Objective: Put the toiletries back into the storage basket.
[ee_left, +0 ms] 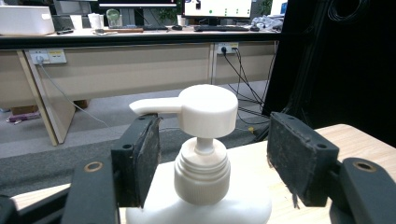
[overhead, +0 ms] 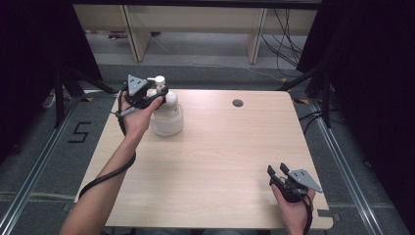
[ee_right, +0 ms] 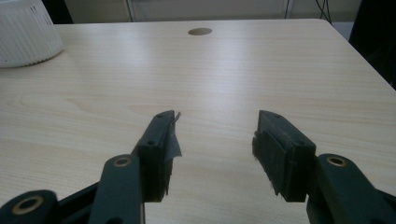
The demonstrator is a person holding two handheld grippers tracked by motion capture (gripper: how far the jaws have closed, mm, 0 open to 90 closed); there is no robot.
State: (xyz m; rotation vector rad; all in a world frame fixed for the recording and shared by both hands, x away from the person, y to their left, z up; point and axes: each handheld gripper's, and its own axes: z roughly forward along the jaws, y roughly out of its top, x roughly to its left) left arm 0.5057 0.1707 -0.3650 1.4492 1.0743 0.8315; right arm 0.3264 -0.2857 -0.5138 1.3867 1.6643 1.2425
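At upper left of the high view, the left tongs (overhead: 157,93) stand wide around the white pump bottle (overhead: 166,115) on the worktop (overhead: 230,147), its smooth plastic likely slippery, the ribbed collar the safest hold, while the right tongs (overhead: 277,171) idle open at lower right.

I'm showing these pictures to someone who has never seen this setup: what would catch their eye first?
Most striking is the white plastic pump bottle at the far left of the pale wooden table, with the left gripper open around its ribbed neck, pads clear of it on both sides. Next comes the right gripper, open over bare wood at the near right corner. A small round hole marks the table's far side.
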